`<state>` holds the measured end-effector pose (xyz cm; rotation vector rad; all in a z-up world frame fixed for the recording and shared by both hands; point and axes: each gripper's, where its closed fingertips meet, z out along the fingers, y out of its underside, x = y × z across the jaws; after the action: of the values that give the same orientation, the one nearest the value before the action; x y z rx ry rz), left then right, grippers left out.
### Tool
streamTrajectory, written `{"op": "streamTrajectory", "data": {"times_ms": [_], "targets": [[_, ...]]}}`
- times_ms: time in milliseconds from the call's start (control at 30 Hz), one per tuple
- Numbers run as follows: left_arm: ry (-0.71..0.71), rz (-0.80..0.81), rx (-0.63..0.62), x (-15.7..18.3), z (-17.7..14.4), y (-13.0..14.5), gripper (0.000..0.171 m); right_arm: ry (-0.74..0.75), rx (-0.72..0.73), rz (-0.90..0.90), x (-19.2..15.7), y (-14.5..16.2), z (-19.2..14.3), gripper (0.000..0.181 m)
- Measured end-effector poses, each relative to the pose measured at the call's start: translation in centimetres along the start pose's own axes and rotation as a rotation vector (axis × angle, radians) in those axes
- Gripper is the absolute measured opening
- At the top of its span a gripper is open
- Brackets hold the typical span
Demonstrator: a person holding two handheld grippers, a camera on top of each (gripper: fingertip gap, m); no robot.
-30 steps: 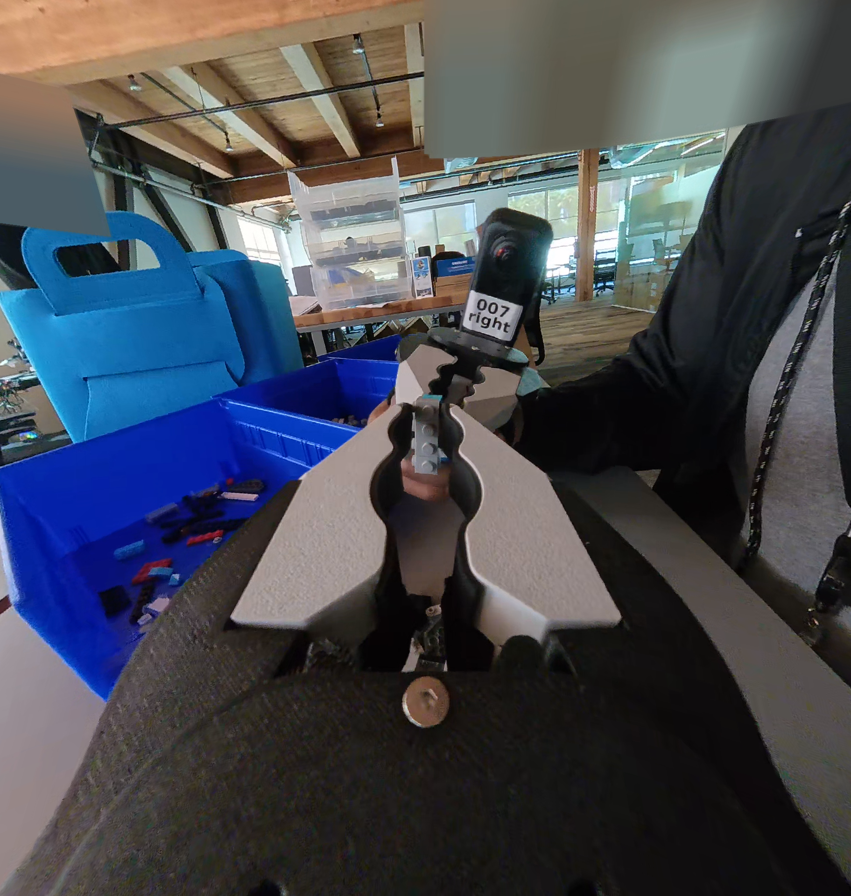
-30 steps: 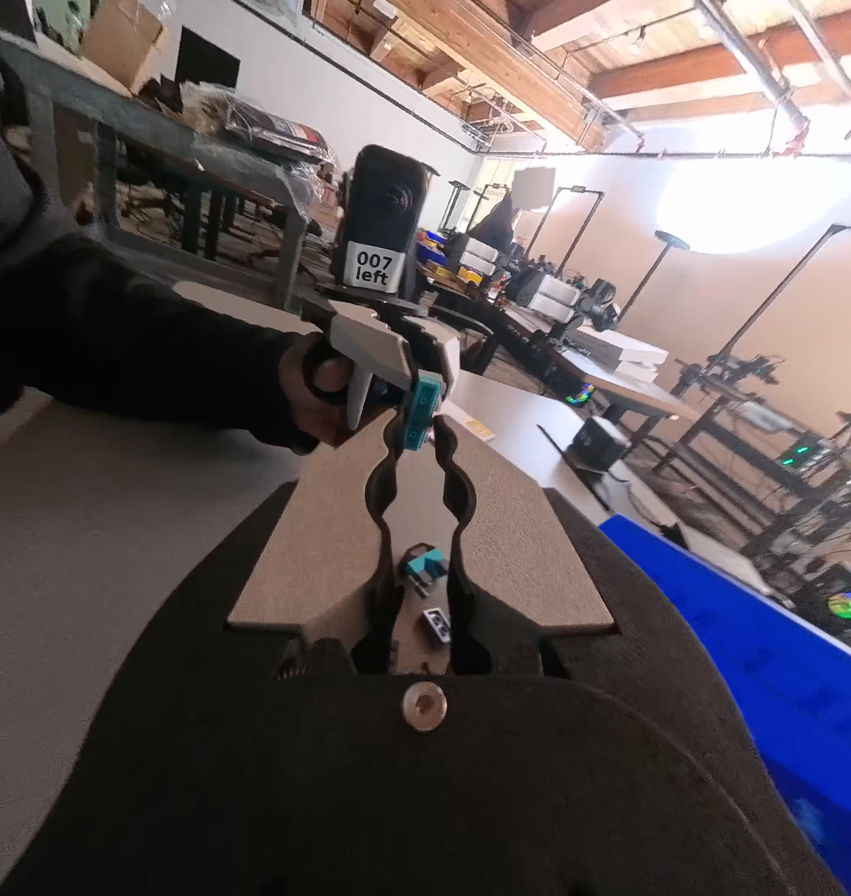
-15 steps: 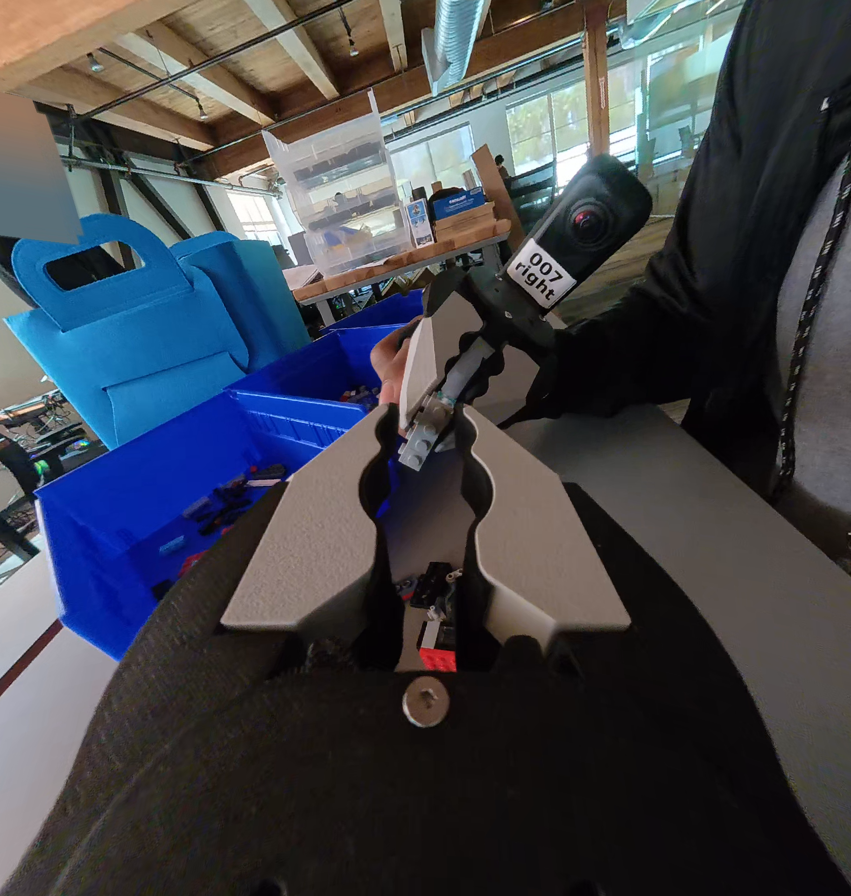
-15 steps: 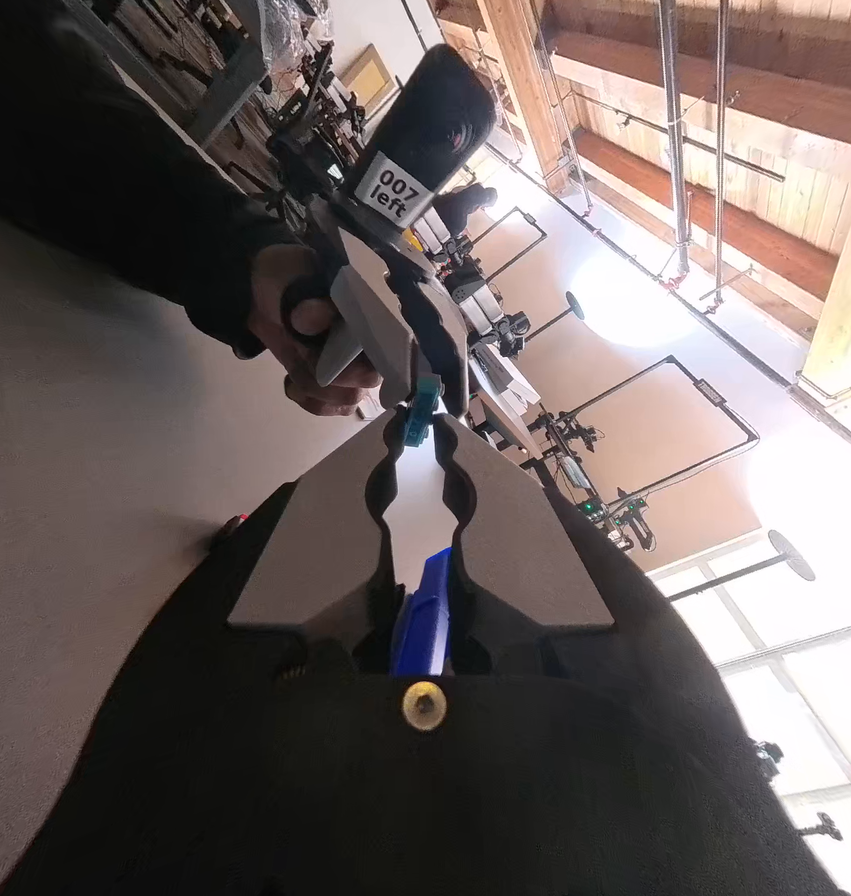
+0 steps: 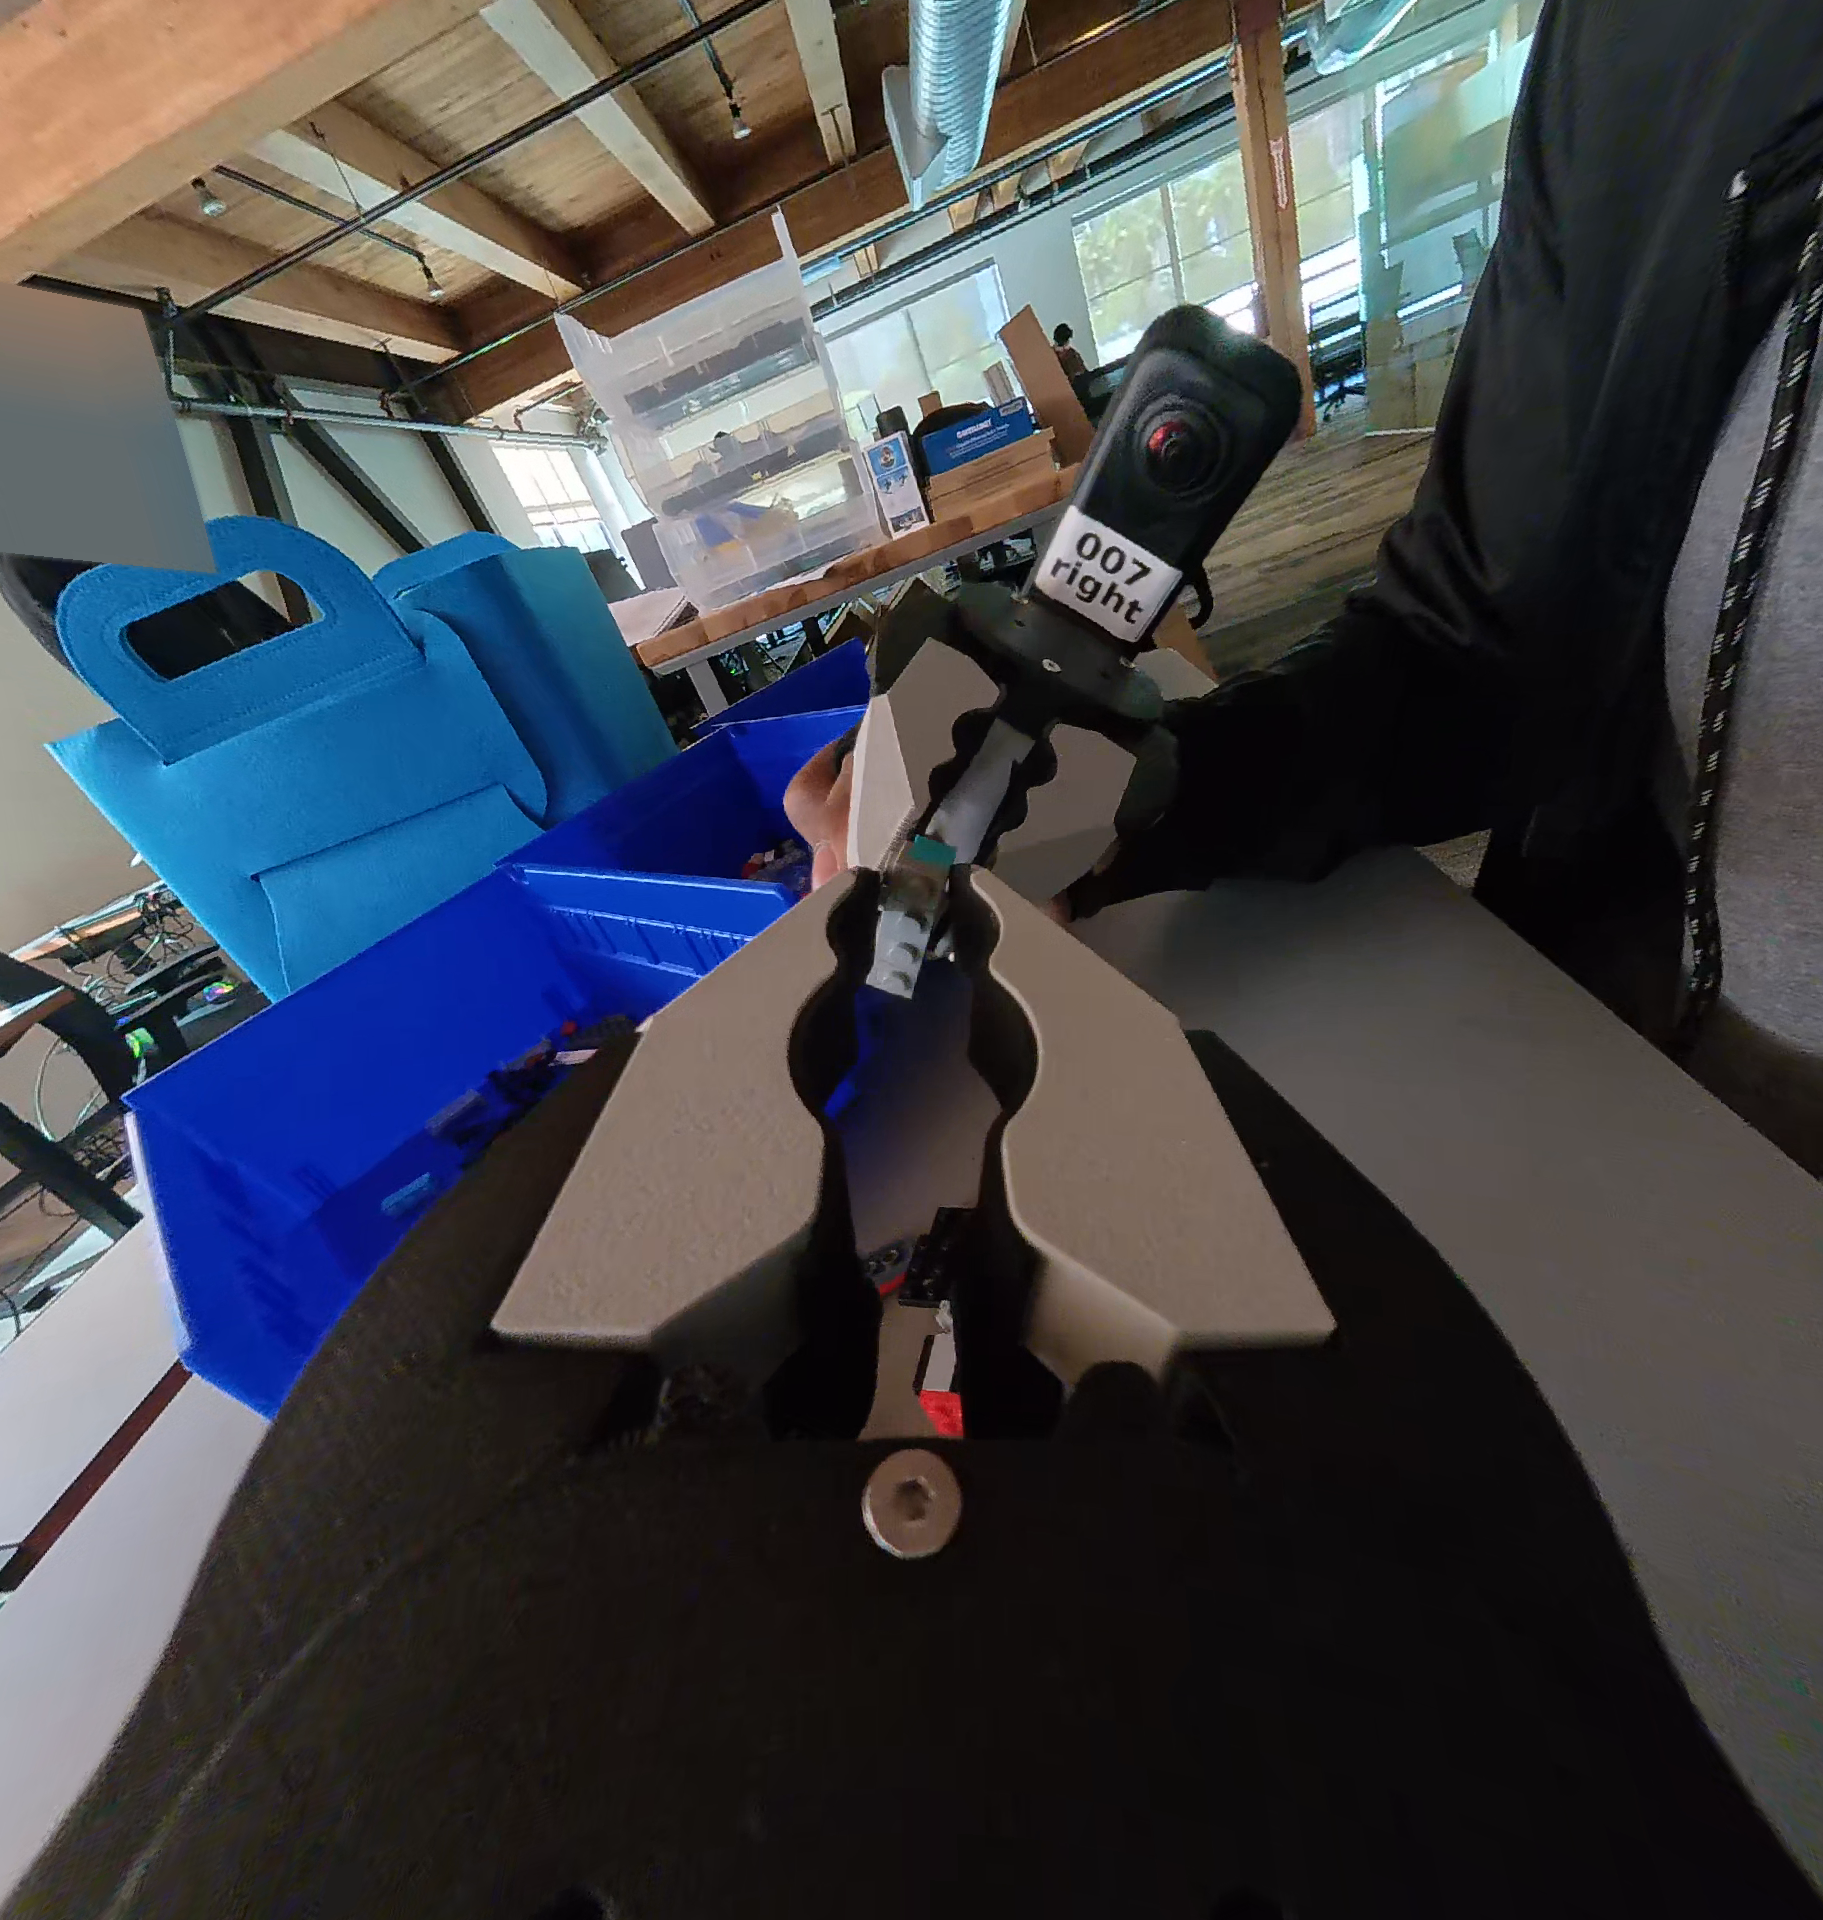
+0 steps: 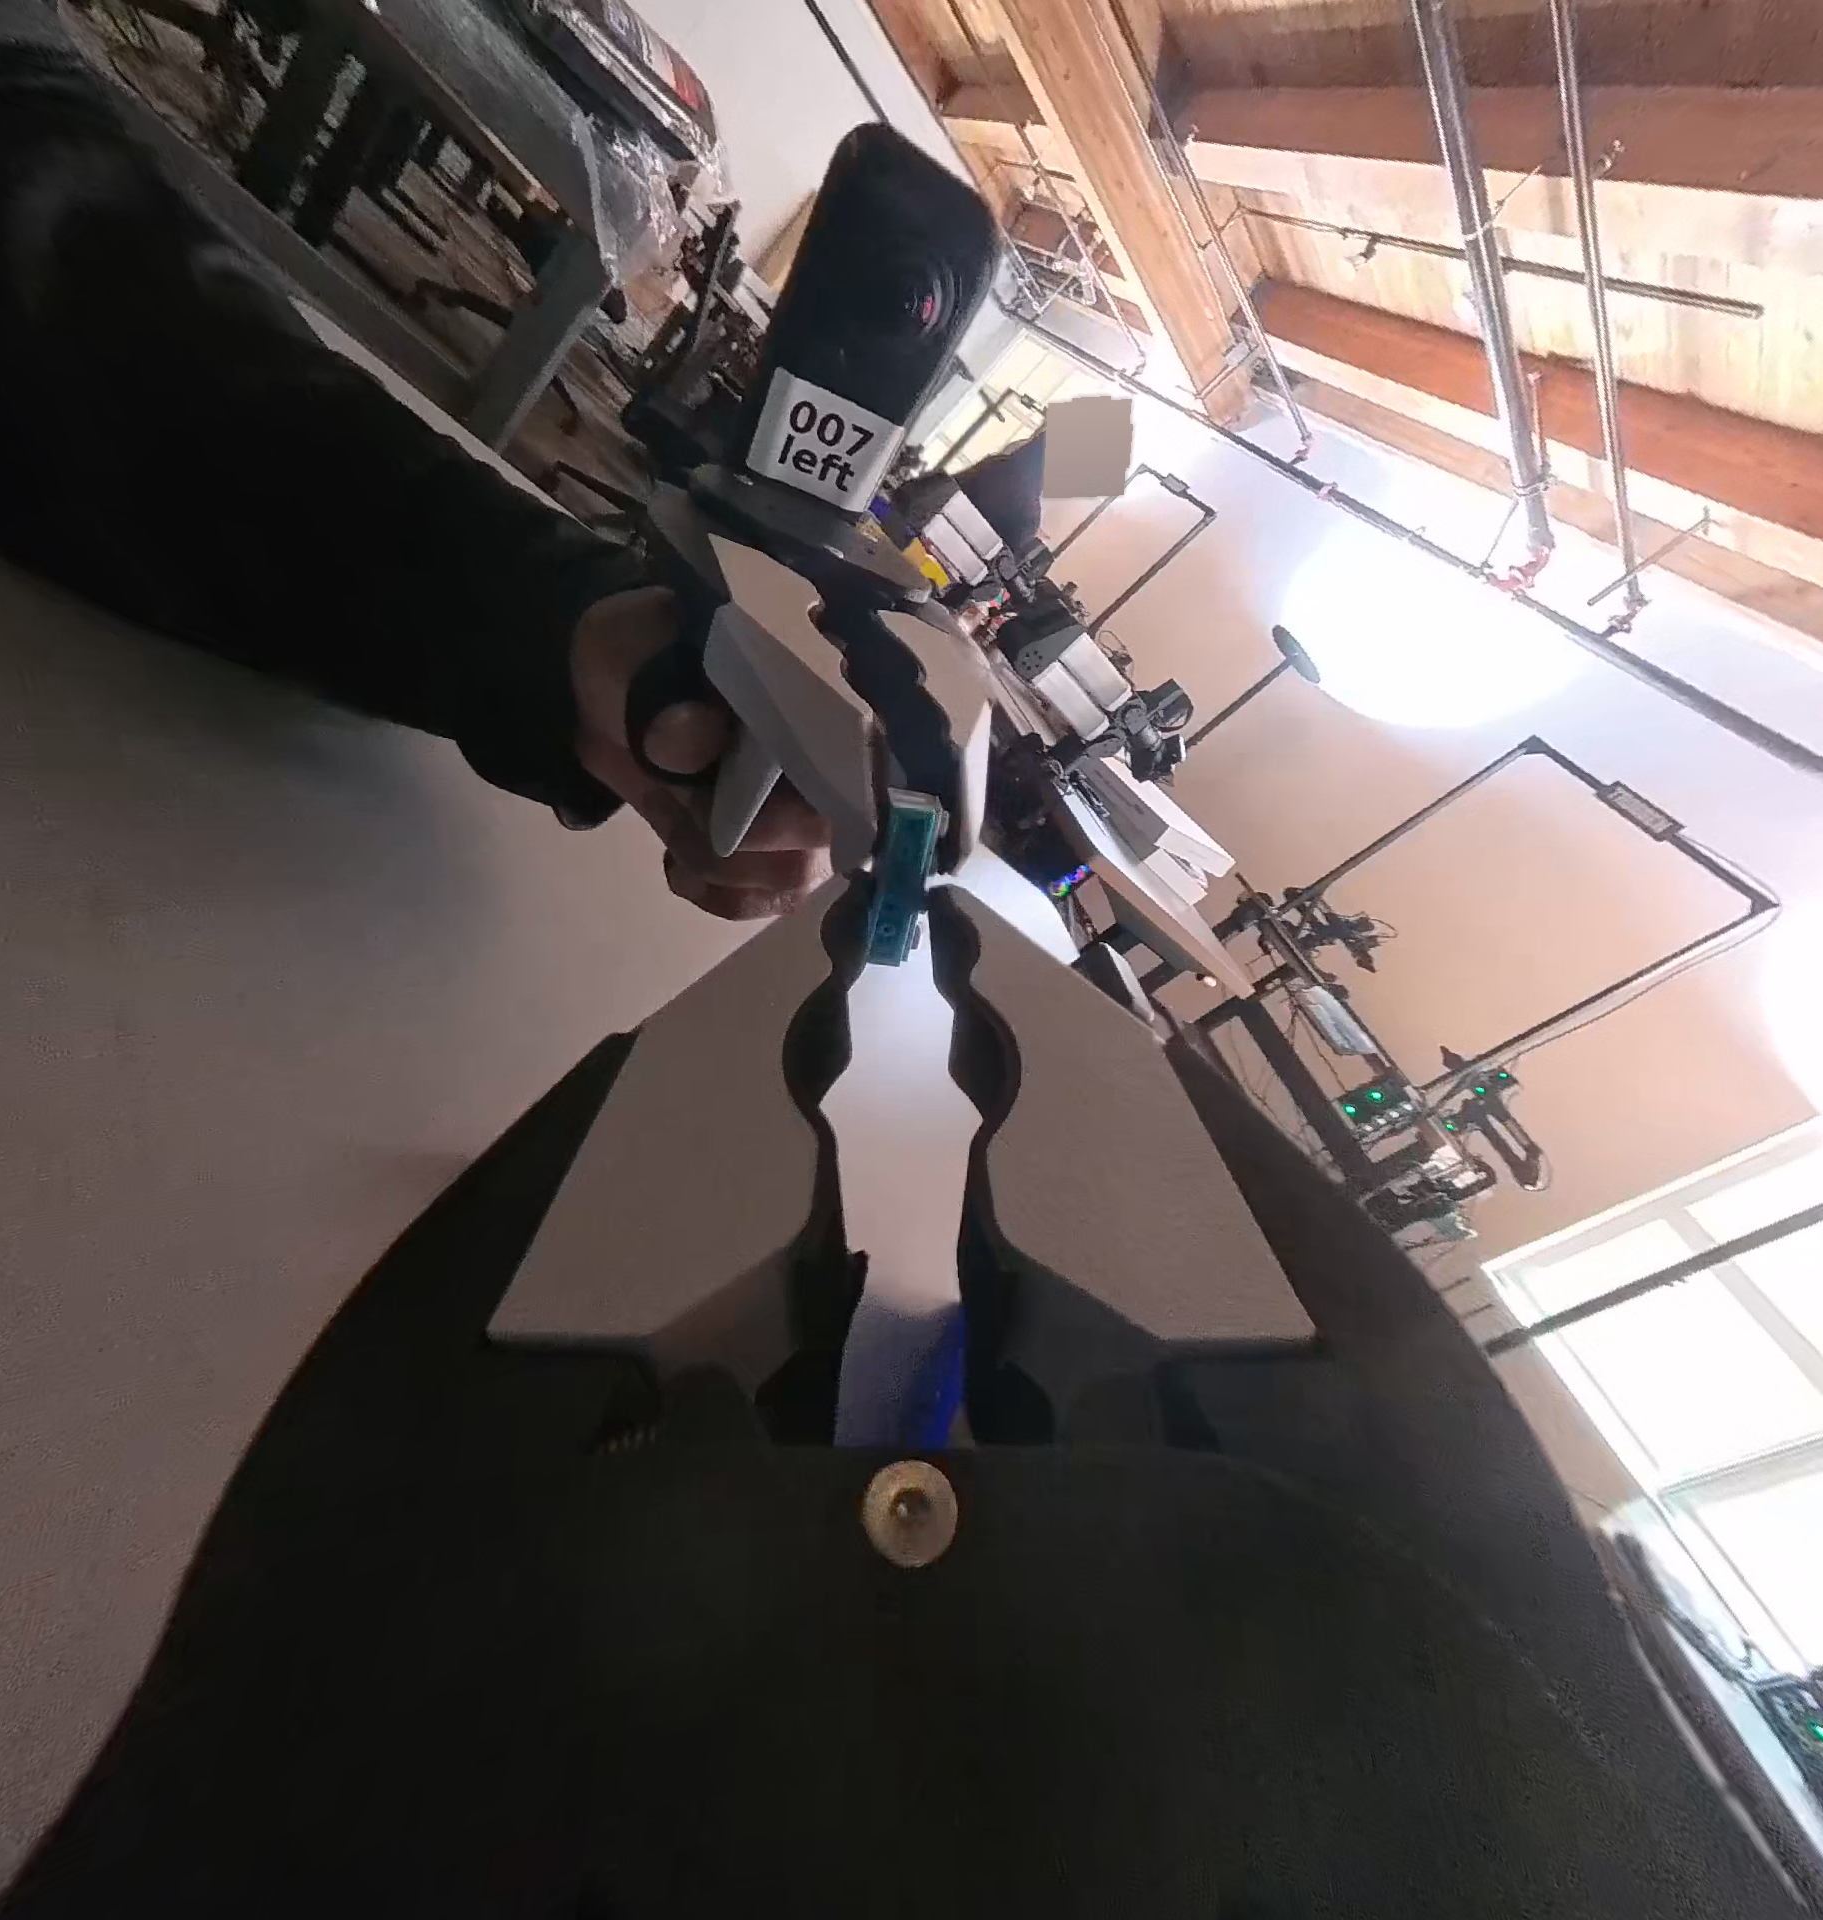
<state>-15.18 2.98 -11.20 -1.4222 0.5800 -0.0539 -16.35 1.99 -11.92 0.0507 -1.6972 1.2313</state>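
Left wrist view looks across the grey table (image 5: pixel 1406 1143), with a row of blue bins (image 5: pixel 387 1101) along its far side and blue felt tote bags (image 5: pixel 294 748) behind them. Above the table edge I have both tools raised nose to nose. The left gripper (image 5: pixel 912 894) is clenched on the near end of a small teal-and-grey brick piece (image 5: pixel 902 940), and the right gripper (image 5: pixel 915 857) pinches the far end. In the right wrist view a thin gap shows beside the piece on one side, so I judge that grip the lighter one. Both holds use only the very tips, and the piece sits tilted between them. Any twist or pull between my hands could snap it out. It would then land among the loose bricks (image 5: pixel 922 1273) on the table below, or drop into the nearest bin.
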Motion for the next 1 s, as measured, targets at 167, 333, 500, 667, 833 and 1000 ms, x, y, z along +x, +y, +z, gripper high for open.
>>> {"op": "streamTrajectory", "data": {"times_ms": [167, 333, 500, 667, 833, 1000], "targets": [[0.005, 0.004, 0.000, 0.1, -0.1, -0.2, 0.013, -0.041, 0.029, 0.107, 0.0, -0.2, -0.1, 0.012], [-0.056, 0.055, -0.002, -0.7, -0.4, -0.5, 0.012, -0.083, 0.017, 0.378, 0.8, 0.4, -0.1, 0.017], [-0.168, 0.135, 0.005, -2.1, -1.1, -1.1, 0.012, -0.111, -0.009, 0.755, 2.3, 1.3, 0.0, 0.033], [-0.263, 0.276, -0.063, -2.9, -1.2, -0.7, 0.012, -0.170, 0.020, 1.063, 2.2, 1.0, 0.5, 0.045], [-0.299, 0.411, -0.149, -2.6, -0.4, 0.3, 0.013, -0.173, 0.028, 1.201, 2.1, 1.1, 0.9, 0.047], [-0.312, 0.496, -0.194, -2.4, 0.1, 0.9, 0.013, -0.165, -0.019, 1.200, 1.7, 1.8, 1.2, 0.040]]}}
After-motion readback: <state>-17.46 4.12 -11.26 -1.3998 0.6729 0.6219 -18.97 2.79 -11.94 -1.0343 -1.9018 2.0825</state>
